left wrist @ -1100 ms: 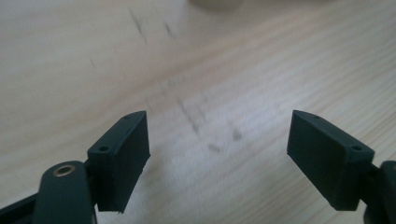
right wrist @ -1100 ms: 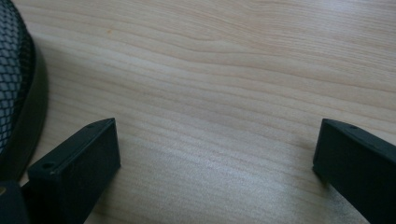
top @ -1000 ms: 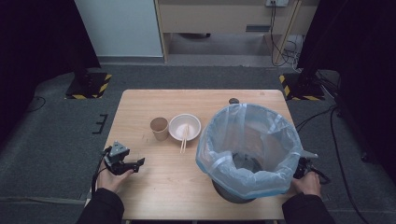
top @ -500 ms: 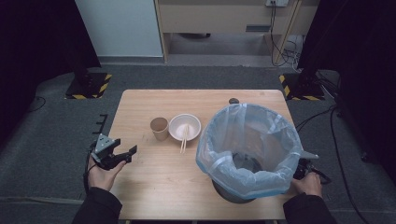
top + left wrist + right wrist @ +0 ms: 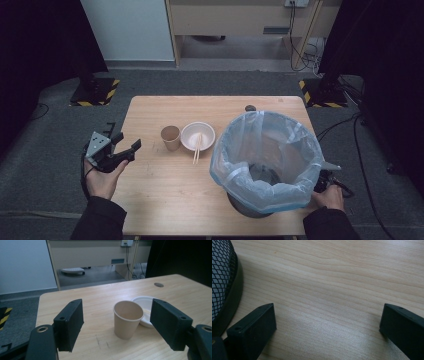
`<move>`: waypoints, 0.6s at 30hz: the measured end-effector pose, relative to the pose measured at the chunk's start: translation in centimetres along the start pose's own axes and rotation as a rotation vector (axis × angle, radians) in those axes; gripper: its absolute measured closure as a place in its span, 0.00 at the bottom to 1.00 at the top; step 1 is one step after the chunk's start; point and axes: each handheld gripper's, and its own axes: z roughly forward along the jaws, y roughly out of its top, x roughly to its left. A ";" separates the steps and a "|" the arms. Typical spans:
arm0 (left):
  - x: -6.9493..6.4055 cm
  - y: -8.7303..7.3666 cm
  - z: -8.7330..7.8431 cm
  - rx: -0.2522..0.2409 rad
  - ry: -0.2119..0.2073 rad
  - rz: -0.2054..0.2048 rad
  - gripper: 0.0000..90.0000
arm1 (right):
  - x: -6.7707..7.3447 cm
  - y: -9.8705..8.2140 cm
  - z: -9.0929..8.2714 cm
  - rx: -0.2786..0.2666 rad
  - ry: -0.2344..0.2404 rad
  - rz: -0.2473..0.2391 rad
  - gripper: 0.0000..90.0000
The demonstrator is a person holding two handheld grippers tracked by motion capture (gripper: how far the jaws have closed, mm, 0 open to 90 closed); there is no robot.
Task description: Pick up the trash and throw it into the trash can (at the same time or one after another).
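High view: cup [image 5: 170,137] and bowl [image 5: 198,136] with chopsticks [image 5: 196,149] sit mid-table; your left gripper [image 5: 121,145] hangs at the table's [image 5: 165,190] left edge, jaws apart; lined bin [image 5: 265,160] hides most of your right gripper [image 5: 327,179].
Left gripper view: cup [image 5: 127,318] stands ahead between your spread jaws.
Right gripper view: your jaws gape over bare wood [image 5: 332,290], beside mesh bin base [image 5: 223,285].

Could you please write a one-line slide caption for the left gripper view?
Open left gripper faces an upright paper cup beside a white bowl on the wooden table.
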 end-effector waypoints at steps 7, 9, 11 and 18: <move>0.2 1.2 0.4 -0.030 0.006 0.006 0.29 | 0.0 0.0 0.0 0.000 0.000 0.000 0.01; 0.2 1.6 0.6 -0.036 0.005 0.003 0.29 | 0.0 0.0 0.0 0.000 0.000 0.000 0.01; 0.1 1.9 0.8 -0.042 0.003 0.003 0.29 | 0.0 0.0 0.0 0.000 0.000 0.000 0.01; -0.2 2.7 1.9 -0.048 -0.007 0.004 0.29 | 0.0 0.0 0.0 0.000 0.000 0.000 0.01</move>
